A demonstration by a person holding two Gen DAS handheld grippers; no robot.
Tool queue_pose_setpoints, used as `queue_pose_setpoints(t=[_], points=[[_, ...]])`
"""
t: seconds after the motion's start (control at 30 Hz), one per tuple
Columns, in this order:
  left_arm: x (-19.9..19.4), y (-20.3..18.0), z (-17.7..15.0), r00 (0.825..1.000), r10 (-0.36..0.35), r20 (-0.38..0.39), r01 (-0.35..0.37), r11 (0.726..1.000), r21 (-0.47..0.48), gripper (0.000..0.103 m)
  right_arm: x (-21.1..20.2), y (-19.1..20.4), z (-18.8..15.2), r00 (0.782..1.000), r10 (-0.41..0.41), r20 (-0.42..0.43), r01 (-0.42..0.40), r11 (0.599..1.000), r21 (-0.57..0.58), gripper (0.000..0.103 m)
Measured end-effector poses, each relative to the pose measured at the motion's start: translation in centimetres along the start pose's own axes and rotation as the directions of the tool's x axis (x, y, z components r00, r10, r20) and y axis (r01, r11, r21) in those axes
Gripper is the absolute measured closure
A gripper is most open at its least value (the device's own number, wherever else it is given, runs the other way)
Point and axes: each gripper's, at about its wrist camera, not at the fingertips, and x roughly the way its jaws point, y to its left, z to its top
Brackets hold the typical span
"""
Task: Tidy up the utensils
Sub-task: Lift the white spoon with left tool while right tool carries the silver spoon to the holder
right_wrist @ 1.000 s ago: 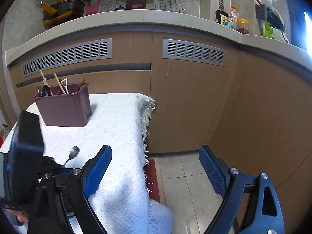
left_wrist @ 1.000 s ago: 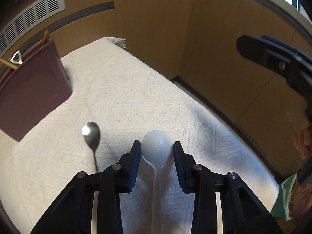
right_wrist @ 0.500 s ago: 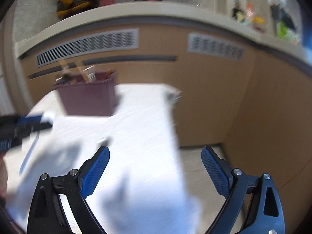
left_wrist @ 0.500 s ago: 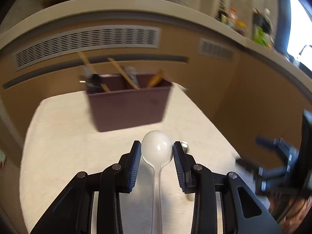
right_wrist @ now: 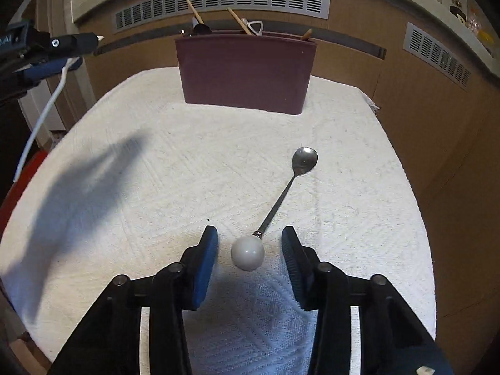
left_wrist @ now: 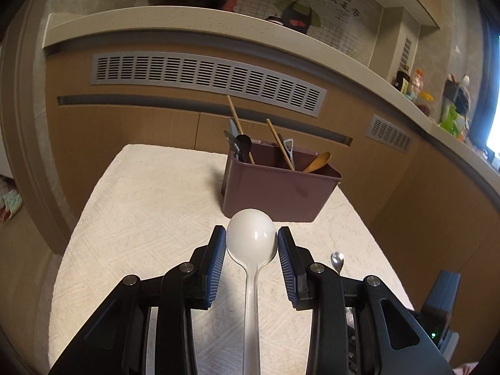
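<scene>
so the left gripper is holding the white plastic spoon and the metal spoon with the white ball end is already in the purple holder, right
Not quite. The left gripper does hold the white plastic spoon, but the metal spoon is not in the purple holder. It lies on the white cloth, its ball end between the right gripper's pads without touching them, as the right wrist view shows.

On the grey tiled kitchen wall (left_wrist: 315,9) above the counter I face, a few dark Chinese characters (left_wrist: 342,5) stand beside a cartoon figure in a green apron (left_wrist: 300,12), too small for me to read. To my left, the black body of my left gripper (right_wrist: 18,40) bears white letters cut off by the frame edge, illegible. No other text, brand or number is readable.
</scene>
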Motion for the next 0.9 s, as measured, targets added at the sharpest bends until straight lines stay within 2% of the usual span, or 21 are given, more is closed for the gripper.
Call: queue_pose_setpoints(t=[0.1,0.17,0.33,0.57,0.77,0.9], points=[[-0.2,0.2,-0.1,1.000,-0.008,-0.004,0.007,1.000,-0.013,0.068,0.0,-0.4,0.0,1.000,0.015,-0.013,-0.014,1.000,0.006,0.083],[-0.3,0.0,-0.2,1.000,-0.014,-0.011,0.014,1.000,-0.011,0.068,-0.5,-0.2,0.1,1.000,0.003,-0.010,-0.004,1.000,-0.028,0.083],[-1.0,-0.5,-0.1,1.000,-0.011,-0.002,0.011,1.000,0.003,0.068,-3.9,-1.2,2.0,0.996,-0.017,0.090,0.022,0.998,-0.054,0.083],[-1.3,-1.1,0.0,1.000,-0.023,0.001,0.023,1.000,0.012,0.068,-9.8,-3.2,5.7,0.967,0.003,0.255,0.010,0.999,-0.048,0.083],[-1.5,-1.2,0.0,0.999,-0.042,0.024,0.042,0.999,0.008,0.068,-11.1,-4.5,7.1,0.957,0.031,0.287,-0.028,0.999,-0.015,0.083],[-2.3,-1.5,0.7,0.995,-0.064,0.080,0.064,0.998,-0.005,0.068,-11.5,-4.6,7.5,0.953,0.061,0.295,-0.060,0.998,-0.011,0.083]])
